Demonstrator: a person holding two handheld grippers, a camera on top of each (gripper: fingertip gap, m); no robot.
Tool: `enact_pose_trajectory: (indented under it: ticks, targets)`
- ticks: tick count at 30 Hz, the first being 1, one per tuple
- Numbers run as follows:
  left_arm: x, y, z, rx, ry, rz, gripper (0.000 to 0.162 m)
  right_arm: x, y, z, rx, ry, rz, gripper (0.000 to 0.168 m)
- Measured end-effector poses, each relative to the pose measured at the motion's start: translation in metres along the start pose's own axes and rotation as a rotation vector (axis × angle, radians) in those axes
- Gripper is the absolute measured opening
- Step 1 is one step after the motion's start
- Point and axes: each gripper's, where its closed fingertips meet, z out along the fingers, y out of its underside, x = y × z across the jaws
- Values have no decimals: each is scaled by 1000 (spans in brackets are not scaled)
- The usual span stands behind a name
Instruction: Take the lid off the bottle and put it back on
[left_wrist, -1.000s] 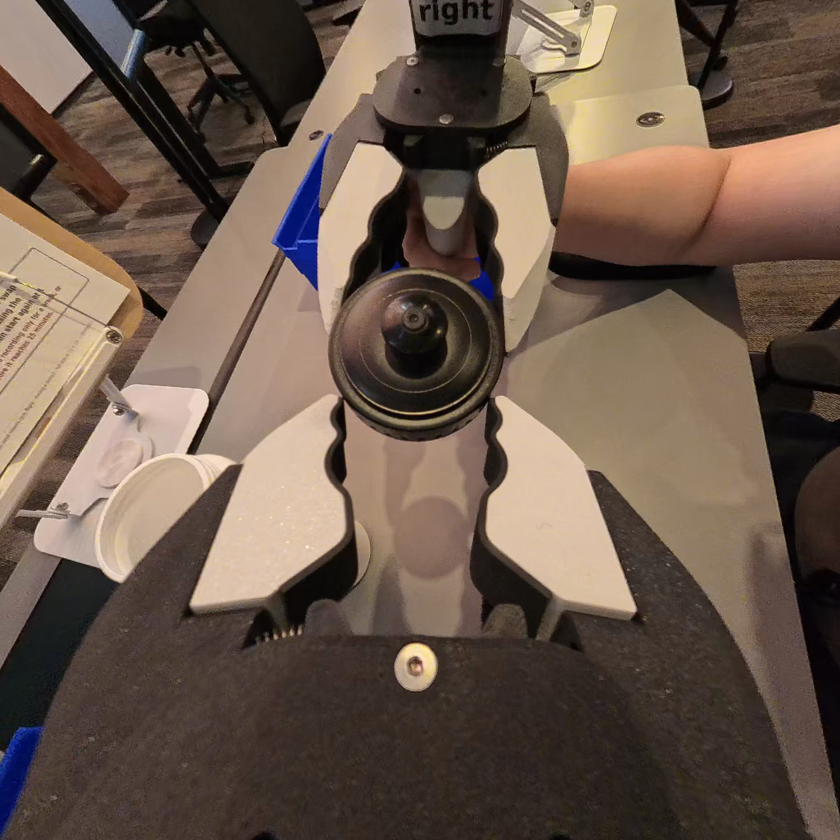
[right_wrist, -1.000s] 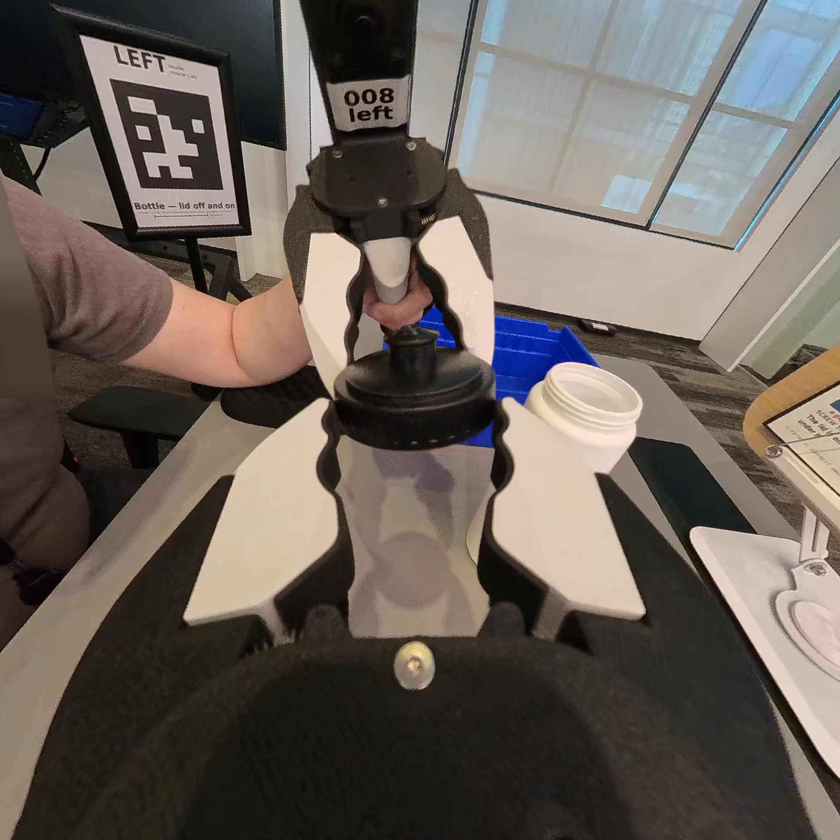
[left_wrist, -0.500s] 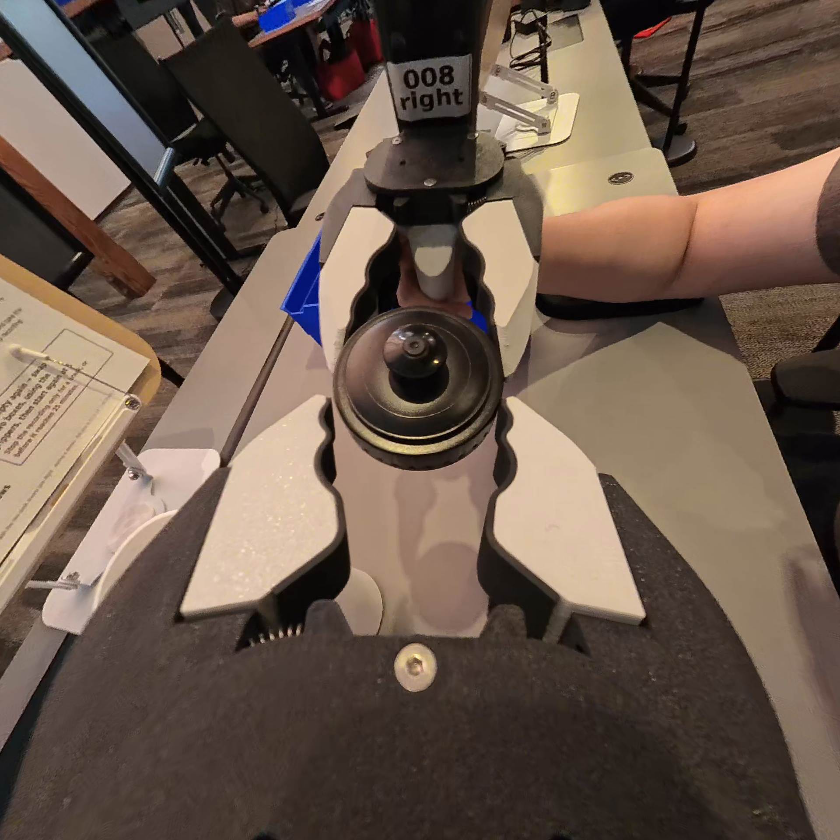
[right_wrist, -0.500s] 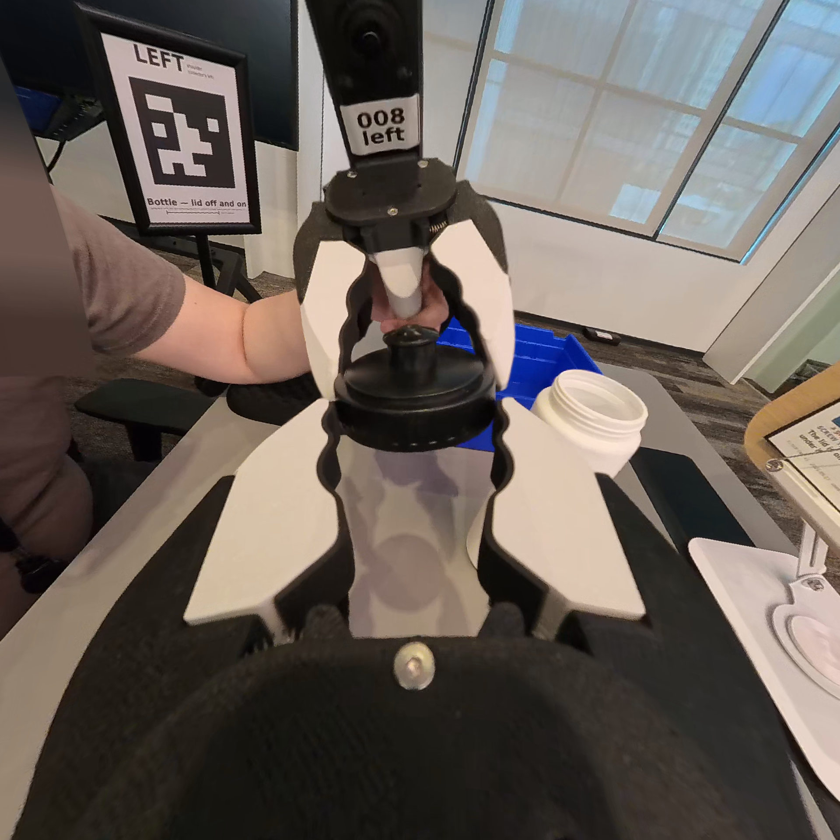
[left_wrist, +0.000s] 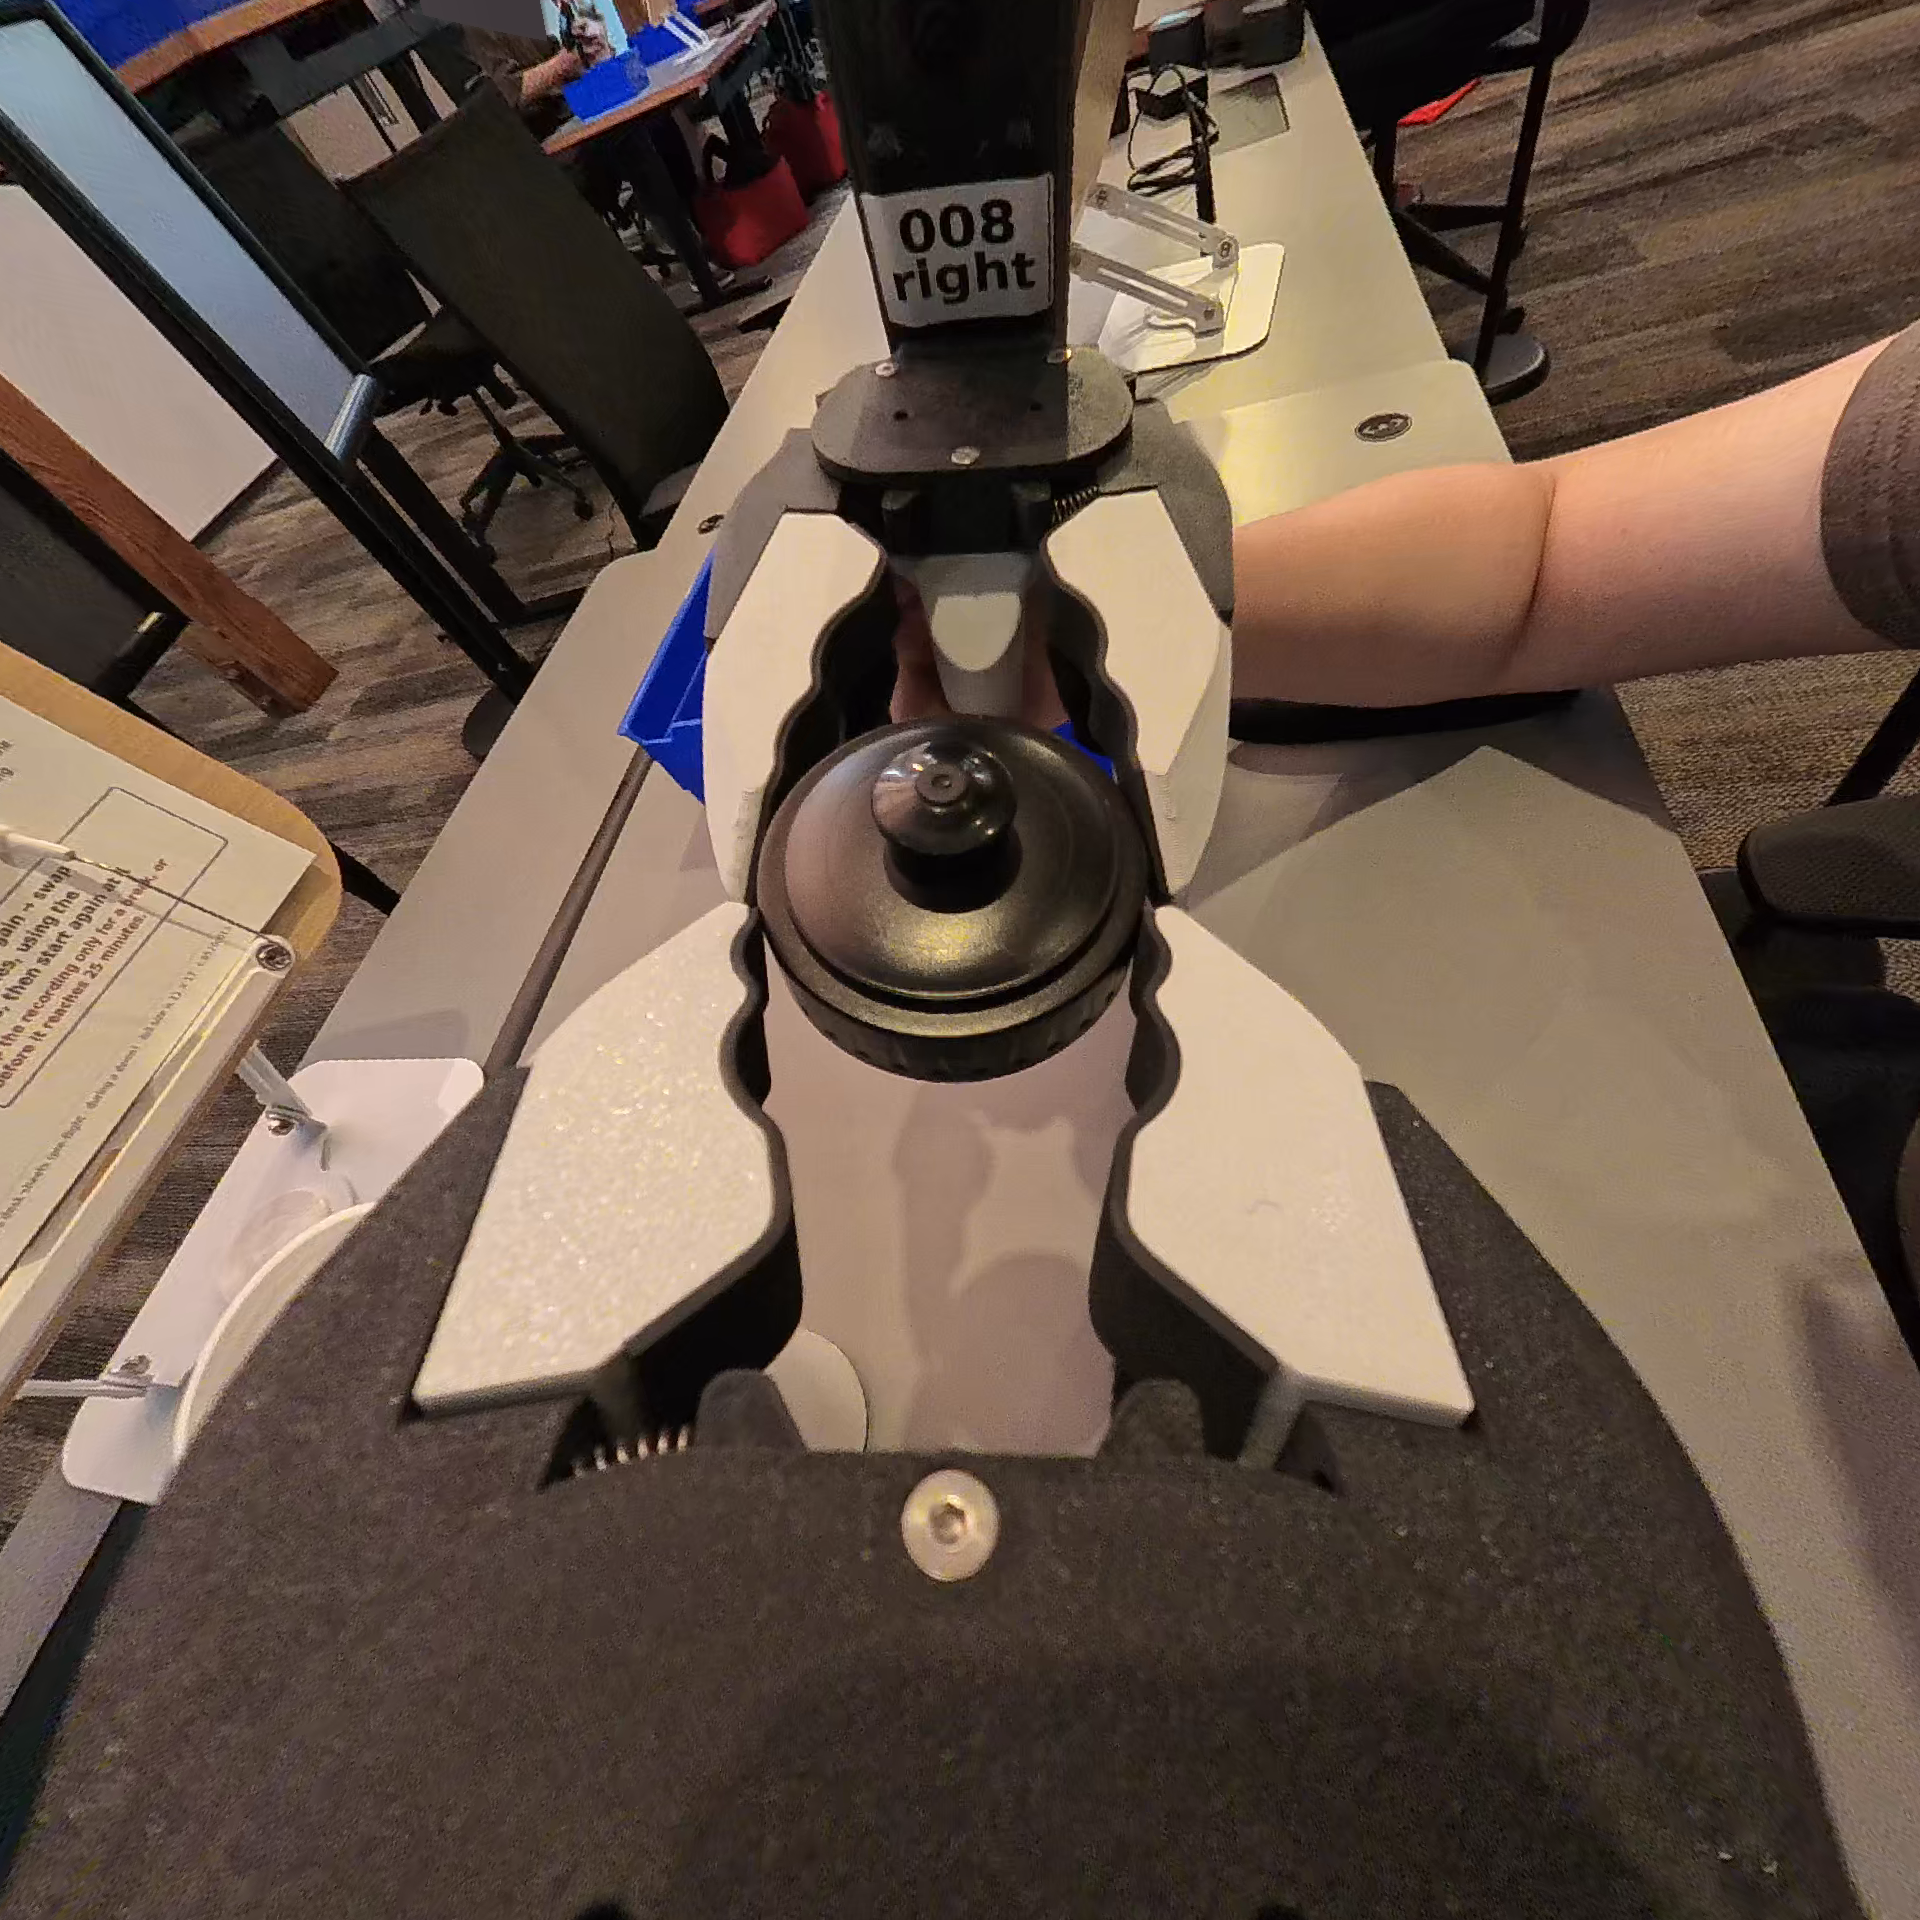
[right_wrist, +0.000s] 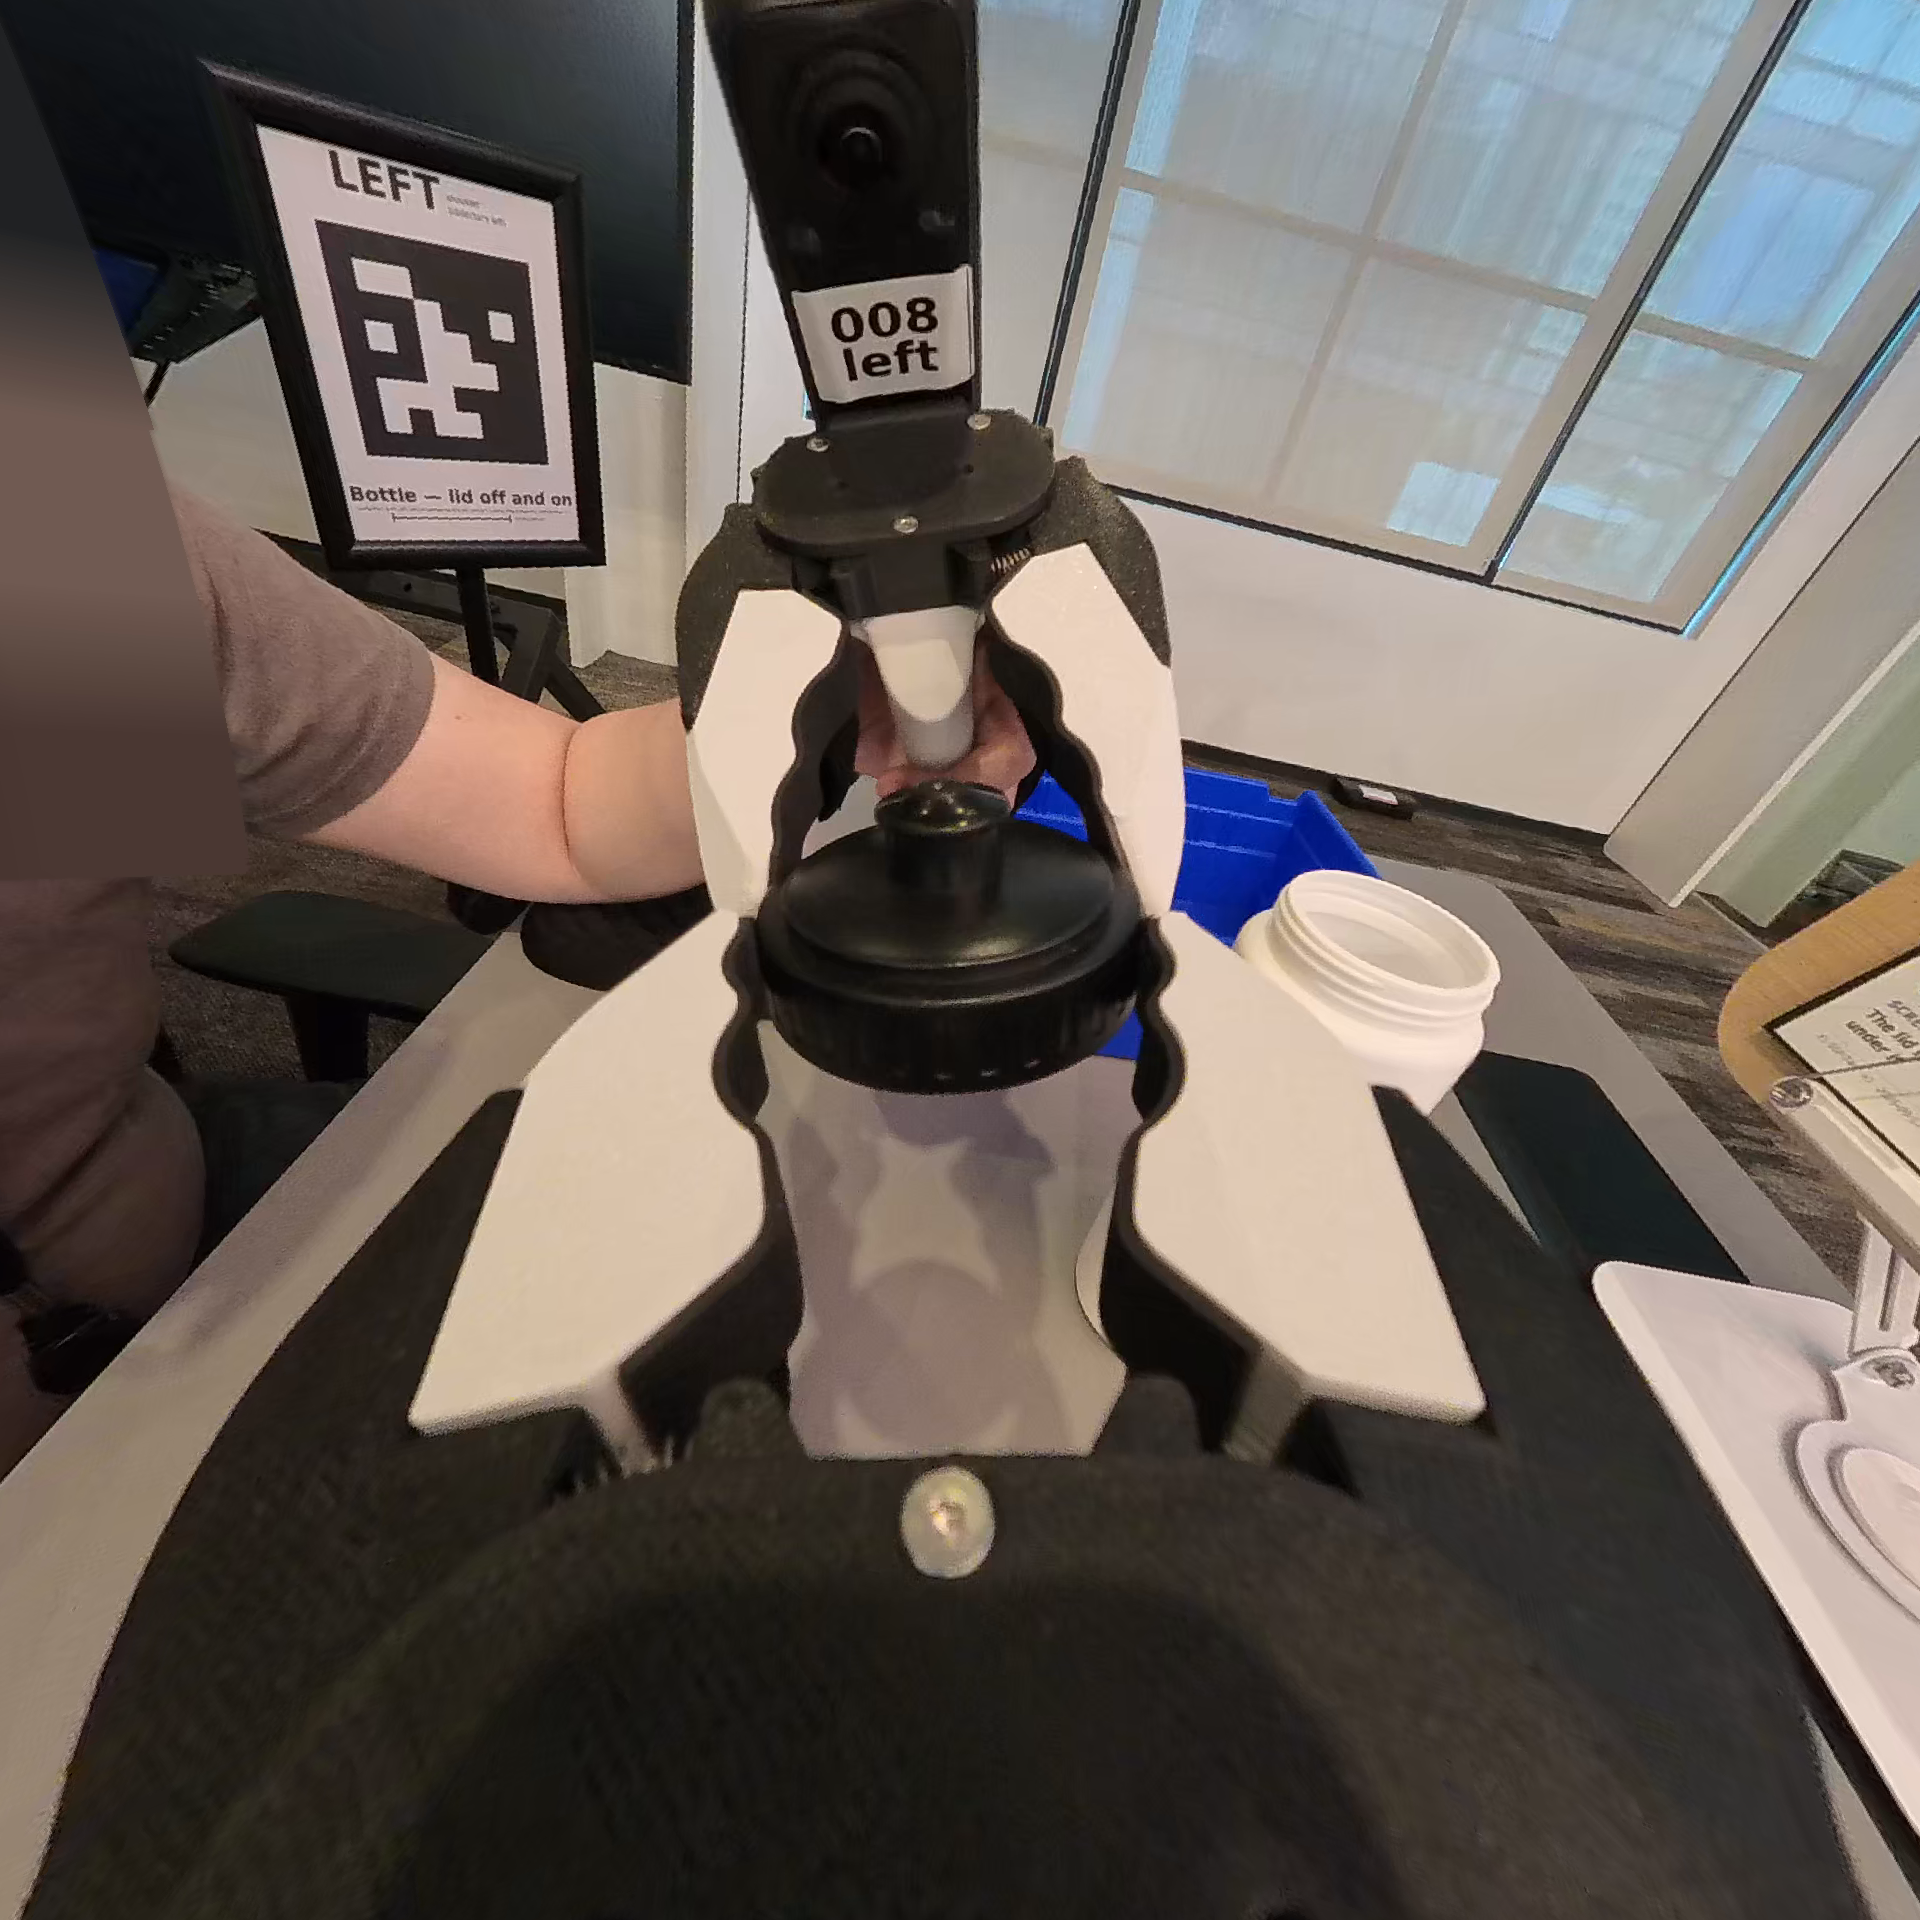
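A black screw lid with a spout knob (left_wrist: 940, 914) hangs in the air over the grey table (left_wrist: 1455, 1039). My left gripper (left_wrist: 945, 935) and my right gripper (right_wrist: 948, 940) face each other, and the fingertips of both press on the lid's (right_wrist: 940, 966) ribbed rim from opposite sides. The open white bottle (right_wrist: 1371, 977) stands on the table to the right of the lid in the right wrist view, apart from it. In the left wrist view only its rim (left_wrist: 223, 1340) shows at the lower left, behind my gripper's body.
A blue bin (right_wrist: 1236, 842) sits on the table behind the lid. A white stand base (right_wrist: 1714, 1382) and a tilted paper holder (left_wrist: 104, 987) are beside the bottle. A framed sign (right_wrist: 436, 343) stands at the back. The person's forearms reach in behind each gripper.
Both grippers kept their hold on the lid and tilted upward together. The bottle slid toward the lower left edge of the left wrist view.
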Motion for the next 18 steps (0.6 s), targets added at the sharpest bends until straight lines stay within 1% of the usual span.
enact_pose_trajectory:
  ticks: [3, 6, 9, 13, 15, 17, 18]
  targets:
    - [2, 1, -4, -17, 8, 15, 67, -2, 0, 0, -14, -11, -10, 71]
    - [-8, -2, -15, 4, -20, -30, 73, 0, -7, -5, 23, 12, -41, 71]
    - [-14, -9, -22, 107, 39, -197, 66, 2, -14, -10, 38, 74, -142, 71]
    - [-8, -17, -24, 206, 238, -430, 55, 0, -19, -14, 8, 166, -350, 71]
    - [-8, -24, -26, 271, 305, -528, 50, -4, -21, -13, -5, 190, -433, 71]
    - [-6, -27, -24, 296, 352, -602, 40, -5, -22, -13, -15, 217, -493, 71]
    - [-3, -25, -21, 285, 372, -623, 38, -5, -21, -12, -23, 225, -514, 71]
